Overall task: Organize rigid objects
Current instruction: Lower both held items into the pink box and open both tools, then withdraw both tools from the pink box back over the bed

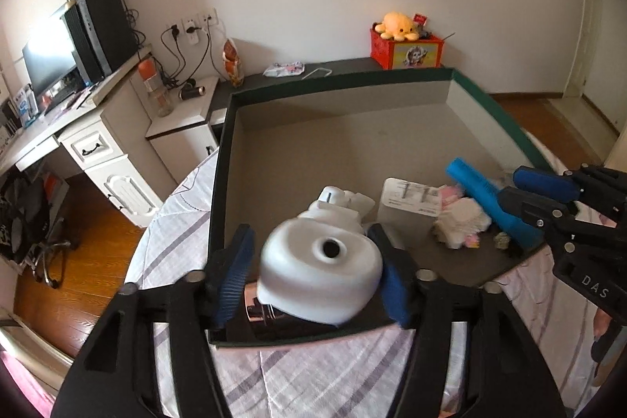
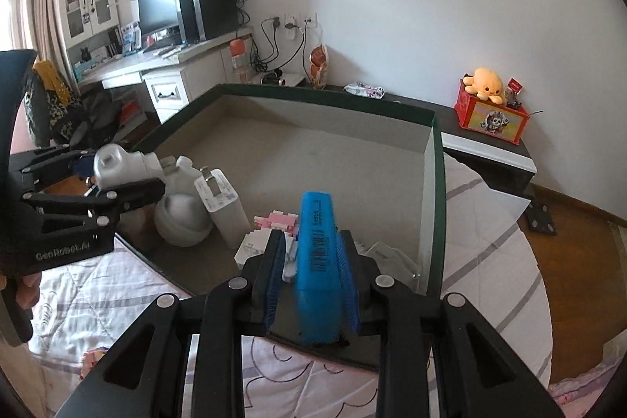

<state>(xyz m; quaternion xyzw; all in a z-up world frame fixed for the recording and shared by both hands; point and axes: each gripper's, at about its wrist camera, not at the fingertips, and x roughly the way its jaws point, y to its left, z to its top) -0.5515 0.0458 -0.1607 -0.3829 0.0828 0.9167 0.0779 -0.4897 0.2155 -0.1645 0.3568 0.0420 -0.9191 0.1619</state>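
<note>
A shallow cardboard box with a dark green rim lies on the bed. Over its near left corner my left gripper stands open around a white plastic bottle, base toward the camera, with a gap at the left pad. A second white bottle rests below it. My right gripper is shut on a blue barcoded bar, low over the box's near right part. A white charger and a pink-and-white block toy lie on the box floor.
The bed has a striped quilt. A white desk with a monitor stands to the left. A red box topped by a yellow plush octopus sits on the dark ledge behind. Wooden floor shows on both sides.
</note>
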